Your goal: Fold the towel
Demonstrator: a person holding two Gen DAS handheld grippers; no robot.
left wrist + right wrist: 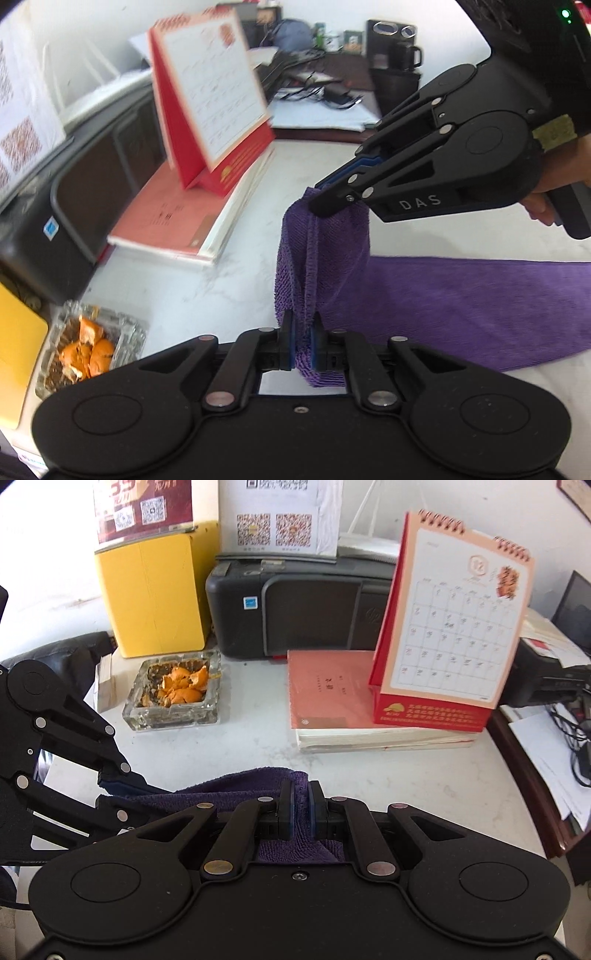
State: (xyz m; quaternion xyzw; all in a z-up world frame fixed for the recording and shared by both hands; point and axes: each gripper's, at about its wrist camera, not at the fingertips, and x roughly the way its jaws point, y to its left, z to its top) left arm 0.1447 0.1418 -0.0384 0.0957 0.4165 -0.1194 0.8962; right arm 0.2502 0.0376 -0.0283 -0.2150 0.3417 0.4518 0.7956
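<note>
A purple towel (461, 306) lies partly on the white table (207, 291), and one end of it is lifted off the surface. My left gripper (303, 326) is shut on one raised corner, with the cloth pinched between its blue pads. Just beyond it my right gripper (320, 195), held by a hand, is shut on the neighbouring corner, so the towel edge hangs between the two. In the right wrist view the right gripper (302, 794) clamps the towel (240, 786), and the left gripper (109, 788) holds the same edge at the left.
A red desk calendar (454, 627) stands on a red notebook (332, 690) behind the towel. A glass ashtray (173, 698) with orange peel, a black printer (303, 616) and a yellow box (155, 590) line the back. Cables and papers (569, 746) lie at the right table edge.
</note>
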